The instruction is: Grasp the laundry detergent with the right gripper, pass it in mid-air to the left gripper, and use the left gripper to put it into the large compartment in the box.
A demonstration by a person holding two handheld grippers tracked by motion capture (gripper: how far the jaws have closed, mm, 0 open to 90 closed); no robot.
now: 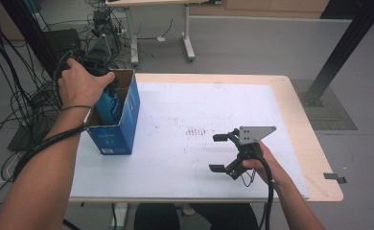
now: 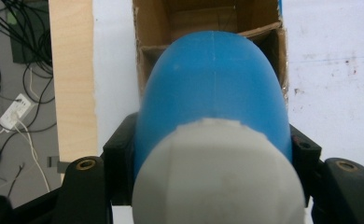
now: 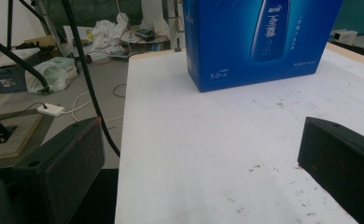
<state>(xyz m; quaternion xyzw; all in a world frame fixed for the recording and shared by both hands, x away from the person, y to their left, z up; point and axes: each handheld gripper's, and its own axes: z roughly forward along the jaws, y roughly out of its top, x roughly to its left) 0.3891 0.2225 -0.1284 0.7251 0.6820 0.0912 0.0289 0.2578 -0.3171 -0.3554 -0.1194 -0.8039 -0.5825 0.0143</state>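
A blue cardboard box (image 1: 120, 122) with its top open stands on the left of the white table top (image 1: 199, 110). My left gripper (image 1: 99, 72), under the person's hand, points down into the box and is shut on a blue bottle (image 2: 213, 88) with a pale grey cap (image 2: 217, 172). The bottle's body (image 1: 109, 106) sits partly inside the box's cardboard compartments (image 2: 189, 23). Near the table's front right, my right gripper (image 1: 221, 152) lies low over the surface, its jaws wide apart with nothing between them. It faces the box's printed blue side (image 3: 259, 42).
The table's wooden edge (image 1: 314, 139) shows at the right and far side. Cables and equipment (image 1: 27, 96) crowd the floor left of the table. A second desk's legs (image 1: 187, 45) stand beyond it. The white surface (image 3: 208, 154) between the right gripper and the box is bare, with small dark specks.
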